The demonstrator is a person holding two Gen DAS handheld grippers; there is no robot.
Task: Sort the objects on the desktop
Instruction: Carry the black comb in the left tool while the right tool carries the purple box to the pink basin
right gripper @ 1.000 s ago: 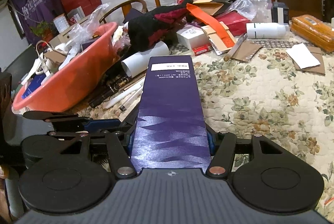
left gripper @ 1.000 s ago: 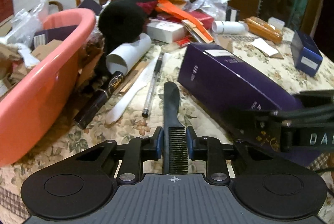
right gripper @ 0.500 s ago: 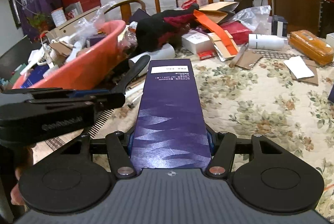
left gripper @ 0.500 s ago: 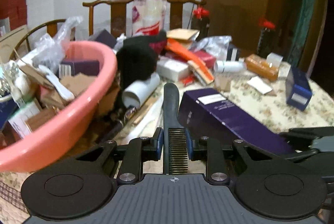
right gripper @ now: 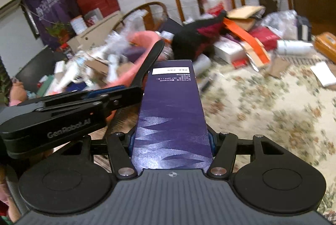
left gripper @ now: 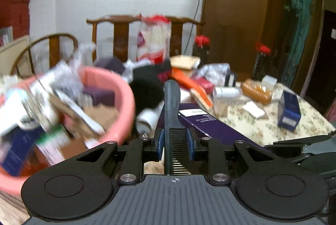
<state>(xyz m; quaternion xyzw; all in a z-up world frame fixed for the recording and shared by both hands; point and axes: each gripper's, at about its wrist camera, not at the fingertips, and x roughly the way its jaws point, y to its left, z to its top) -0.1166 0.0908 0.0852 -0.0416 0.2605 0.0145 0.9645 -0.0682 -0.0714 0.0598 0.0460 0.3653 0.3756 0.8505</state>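
My left gripper [left gripper: 173,142] is shut on a black comb [left gripper: 172,103], held in the air with its handle pointing forward, beside the pink basin [left gripper: 117,99] full of boxes and packaging. My right gripper [right gripper: 171,141] is shut on a long purple box [right gripper: 171,103], lifted above the floral tablecloth. In the right wrist view the left gripper [right gripper: 117,91] and the comb [right gripper: 151,61] show at left, next to the box and in front of the basin [right gripper: 142,38]. The purple box also shows in the left wrist view [left gripper: 210,126].
The table's far side is piled with a black cloth [right gripper: 195,40], an orange strip [right gripper: 245,40], white boxes [right gripper: 229,51], a white bottle [right gripper: 294,46] and a blue box [left gripper: 288,109]. Wooden chairs [left gripper: 126,36] stand behind. Bare floral tablecloth [right gripper: 273,109] lies at right.
Both grippers have risen off the table with the comb and the purple box and moved left toward the pink basin. The view is blurred by motion.
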